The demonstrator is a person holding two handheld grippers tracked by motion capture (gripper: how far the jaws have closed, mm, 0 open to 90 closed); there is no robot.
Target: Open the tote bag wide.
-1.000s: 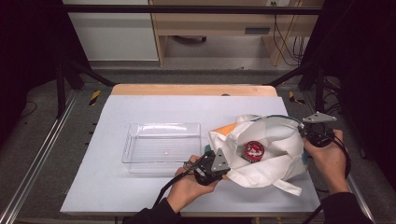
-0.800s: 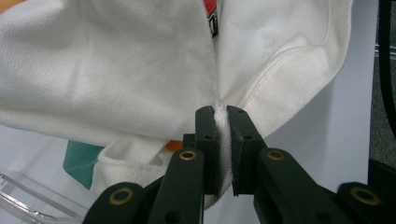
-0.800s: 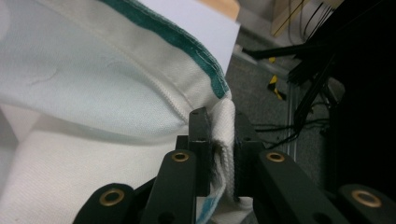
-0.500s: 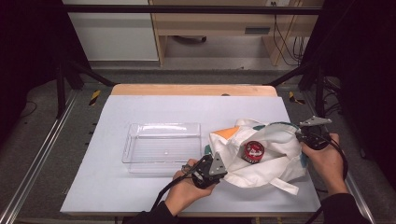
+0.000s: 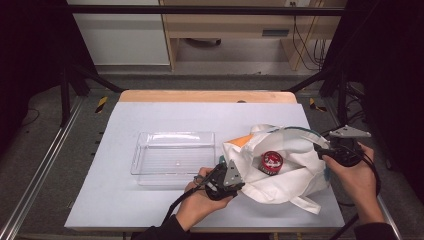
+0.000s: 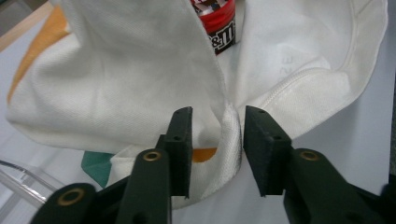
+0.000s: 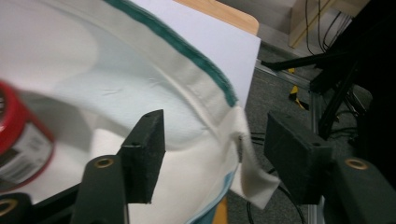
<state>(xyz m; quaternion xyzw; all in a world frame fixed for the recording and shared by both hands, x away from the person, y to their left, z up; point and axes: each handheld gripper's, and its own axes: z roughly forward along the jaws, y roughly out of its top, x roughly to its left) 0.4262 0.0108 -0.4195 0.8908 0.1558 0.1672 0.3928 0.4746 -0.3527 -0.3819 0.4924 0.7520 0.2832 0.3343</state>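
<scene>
Desk (image 5: 150,205) with a pale top and a wooden far edge. Directly on it: an empty clear plastic tray (image 5: 172,157) left of centre, and a white cloth bag (image 5: 280,165) just beside the tray, at right.

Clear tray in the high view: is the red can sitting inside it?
No, the clear tray holds no can; the red can sits inside the white bag to its right.

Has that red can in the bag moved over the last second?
Barely. The red can sits about as far right of the clear tray as before, perhaps a touch nearer the person. The bag around it has sagged flatter.
</scene>
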